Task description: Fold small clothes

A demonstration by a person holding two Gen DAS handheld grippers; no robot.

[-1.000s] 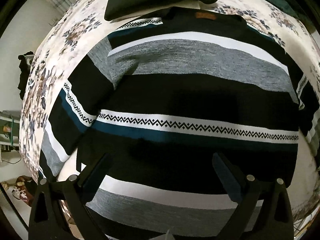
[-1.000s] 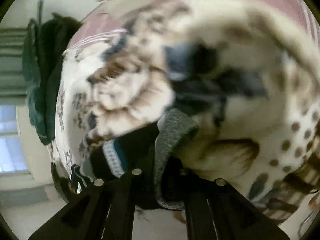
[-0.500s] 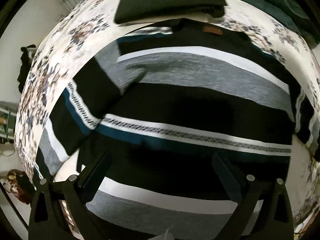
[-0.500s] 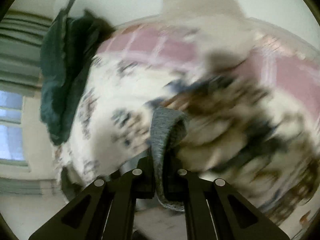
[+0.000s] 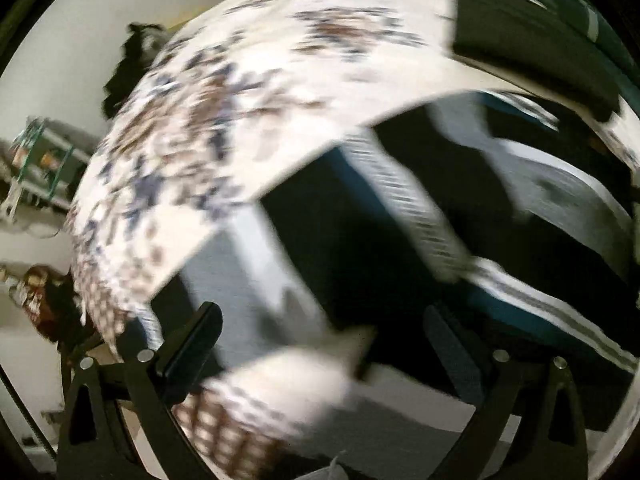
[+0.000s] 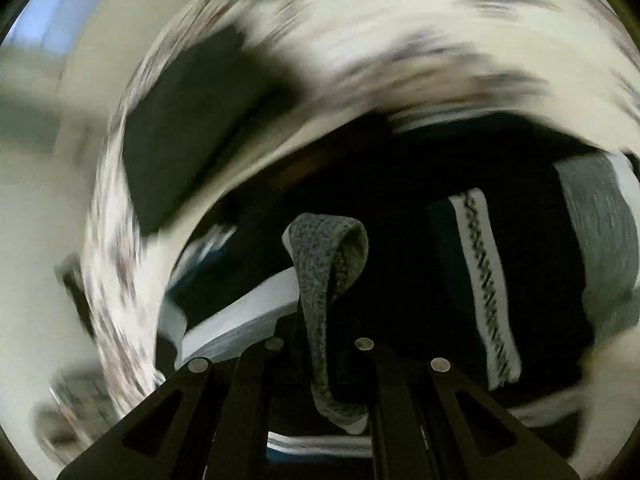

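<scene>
From my left wrist camera I see the left tongs (image 5: 320,336) spread wide apart with nothing between them, poised over the striped sweater (image 5: 400,248), which lies spread on the floral bedspread (image 5: 240,100). The view is badly smeared, but I can make out the sweater's black, grey, white and teal bands running diagonally, with a sleeve stretching toward the lower left of the frame. A folded dark garment (image 5: 532,36) sits on the bedspread beyond the sweater, at the upper right. Off the bed's edge on the left I can see a shelf rack (image 5: 36,160) against the wall, too blurred for detail. Through my right wrist camera, the right tongs (image 6: 320,344) are clenched on a grey cuff (image 6: 328,264) of the sweater; the knit fabric loops up out of the narrow gap between the fingers and curls over at the top. Beyond it the sweater's body (image 6: 488,280) shows its white zigzag-patterned stripe and a grey band to the right, with more white and teal stripes at the lower left. The folded dark garment (image 6: 192,132) appears at the upper left on the bedspread (image 6: 400,32), heavily streaked. I cannot tell whether the pinched cuff is lifted clear of the rest of the sweater or resting on it.
</scene>
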